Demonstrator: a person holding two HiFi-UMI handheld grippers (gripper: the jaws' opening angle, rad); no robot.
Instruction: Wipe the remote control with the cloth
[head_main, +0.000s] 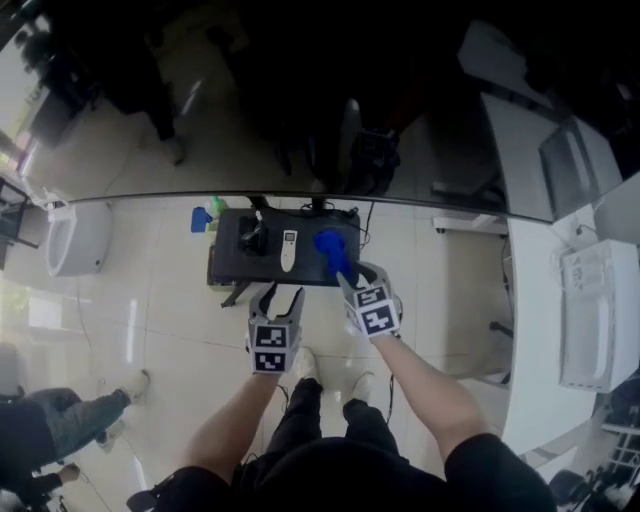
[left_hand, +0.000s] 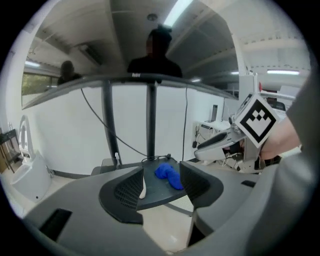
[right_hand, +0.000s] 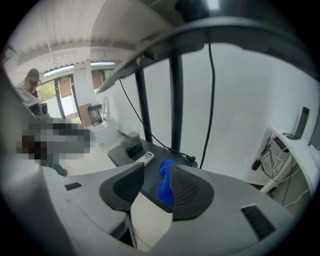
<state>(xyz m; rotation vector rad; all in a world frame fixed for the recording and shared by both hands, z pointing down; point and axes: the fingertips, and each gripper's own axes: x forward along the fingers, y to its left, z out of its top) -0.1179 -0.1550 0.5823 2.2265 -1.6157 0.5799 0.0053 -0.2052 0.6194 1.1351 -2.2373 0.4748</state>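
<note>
Left gripper (head_main: 281, 297) and right gripper (head_main: 357, 280) both stand wide open and empty, short of the bench (head_main: 228, 268), where the white remote control (head_main: 288, 250) lies just left of the blue cloth (head_main: 331, 249), which lies directly ahead of the right gripper.

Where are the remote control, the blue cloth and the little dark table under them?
remote control (head_main: 289, 250), head view, middle of its white body.
blue cloth (head_main: 330, 246), head view, its bunched upper part.
dark table (head_main: 227, 267), head view, bare left part of its top.
</note>
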